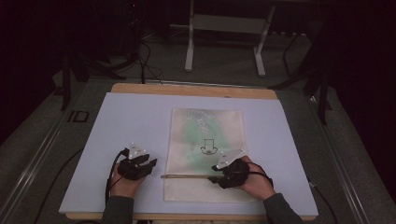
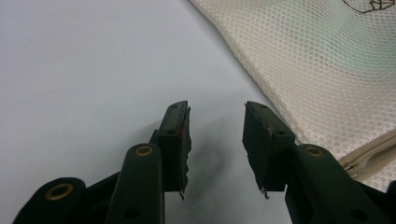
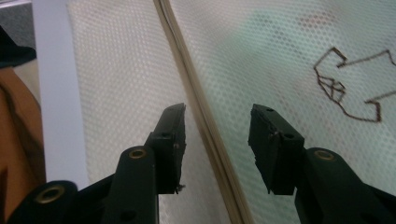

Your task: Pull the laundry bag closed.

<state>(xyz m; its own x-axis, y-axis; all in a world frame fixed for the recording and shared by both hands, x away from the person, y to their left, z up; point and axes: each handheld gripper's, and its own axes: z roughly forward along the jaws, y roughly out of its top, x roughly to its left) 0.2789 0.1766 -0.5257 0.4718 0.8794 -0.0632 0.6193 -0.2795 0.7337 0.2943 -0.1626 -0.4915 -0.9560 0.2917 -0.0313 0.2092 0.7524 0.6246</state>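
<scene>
A cream mesh zip pouch (image 1: 205, 154) lies flat on the pale blue mat (image 1: 130, 121), with something green showing through it and a dark line drawing (image 3: 355, 88) on its face. Its zip (image 1: 187, 176) runs across the near part. My right gripper (image 1: 215, 179) hovers open over the pouch, jaws straddling the zip (image 3: 205, 116) with nothing gripped. My left gripper (image 1: 150, 164) stands open over bare mat just left of the pouch (image 2: 327, 65); the zip end (image 2: 369, 156) shows beside its right jaw.
The mat covers a wooden board (image 1: 191, 89) whose edge shows at the far side. Beyond the table stand white frame legs (image 1: 189, 46) and cables on a grey floor. Dark stands flank both sides.
</scene>
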